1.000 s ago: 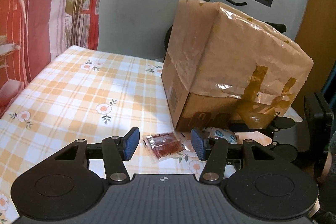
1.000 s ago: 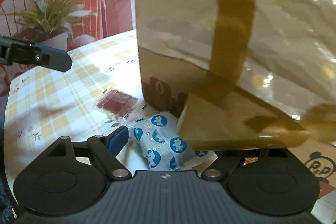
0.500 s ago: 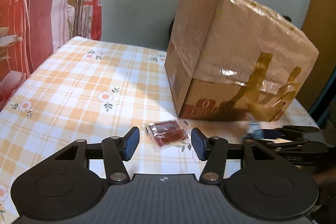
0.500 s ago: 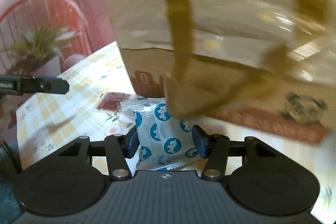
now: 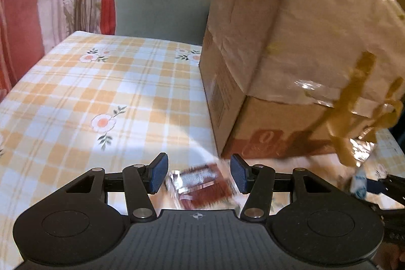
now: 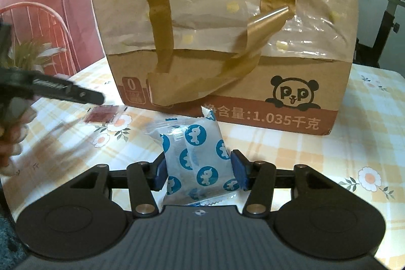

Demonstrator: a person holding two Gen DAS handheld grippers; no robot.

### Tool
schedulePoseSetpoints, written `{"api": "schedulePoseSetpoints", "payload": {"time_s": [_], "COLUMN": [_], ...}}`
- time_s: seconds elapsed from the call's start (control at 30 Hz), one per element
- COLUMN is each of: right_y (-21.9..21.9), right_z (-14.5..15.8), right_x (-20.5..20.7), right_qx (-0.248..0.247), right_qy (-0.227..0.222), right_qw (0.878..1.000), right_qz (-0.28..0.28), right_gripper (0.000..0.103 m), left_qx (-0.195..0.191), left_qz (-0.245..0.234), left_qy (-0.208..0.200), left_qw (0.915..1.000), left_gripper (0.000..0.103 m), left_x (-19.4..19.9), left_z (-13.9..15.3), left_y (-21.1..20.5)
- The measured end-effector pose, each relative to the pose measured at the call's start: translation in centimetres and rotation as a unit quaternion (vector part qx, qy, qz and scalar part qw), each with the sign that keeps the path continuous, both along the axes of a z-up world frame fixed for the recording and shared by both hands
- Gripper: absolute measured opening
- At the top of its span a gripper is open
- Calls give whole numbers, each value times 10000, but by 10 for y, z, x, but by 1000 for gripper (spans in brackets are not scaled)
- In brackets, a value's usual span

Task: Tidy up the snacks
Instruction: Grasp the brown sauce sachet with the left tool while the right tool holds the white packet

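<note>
A red-brown snack packet lies on the checked tablecloth between the fingers of my open left gripper; the jaws stand apart on either side of it. It also shows in the right wrist view. My right gripper is shut on a white snack packet with blue round prints and holds it upright in front of the box. That packet shows at the right edge of the left wrist view.
A large cardboard box wrapped in brown paper and tape stands on the table; its panda-print front faces the right gripper. A curtain and plant stand behind the table's left side.
My right gripper has closed on the white-and-blue packet, lifted it and swung round to face the box front. My left gripper has moved forward so the red-brown packet lies between its fingers.
</note>
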State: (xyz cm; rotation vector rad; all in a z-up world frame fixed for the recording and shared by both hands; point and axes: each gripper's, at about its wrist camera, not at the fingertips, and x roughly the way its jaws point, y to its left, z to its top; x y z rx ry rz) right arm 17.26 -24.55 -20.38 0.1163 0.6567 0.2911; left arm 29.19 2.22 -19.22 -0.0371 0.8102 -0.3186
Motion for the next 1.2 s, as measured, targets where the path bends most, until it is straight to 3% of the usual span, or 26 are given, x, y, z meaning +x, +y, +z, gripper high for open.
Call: {"api": "schedulePoseSetpoints", "payload": {"time_s": [0.17,0.43,0.7,0.77,0.87,0.97,1.1,1.2], "right_y": [0,-5,-6,-5,-5,-5,-5,-6], "right_z": [-2,-2,-3,-3,-3,-3,-3,-4], "right_x": [1,0,0,1,0,0,0,0], "right_qx": [29,158,195,198,223,239,255,291], "right_qy": [25,67,76,76,81,85,90,102], "right_qw": [10000,9999,9998,9998,9997,9997,9996,9995], "right_qz": [18,21,13,13,7,1,-3,-2], "right_gripper": [54,54,54,54,54,54,54,54], "left_qx": [63,237,911,879,888,857,318,176], "left_qz": [-106,-500,-533,-450,-130,-2,89,74], "left_qy": [198,236,-88,-115,-157,-210,-6,-196], "left_qw": [9997,9982,9944,9950,9958,9961,9995,9996], "left_gripper": [57,57,58,58,46,41,40,40], "left_x": [7,-25,-37,-34,-35,-42,-54,-70], "left_z": [-8,-6,-12,-12,-12,-11,-5,4], "left_y": [-7,-13,-39,-40,-40,-41,-37,-42]}}
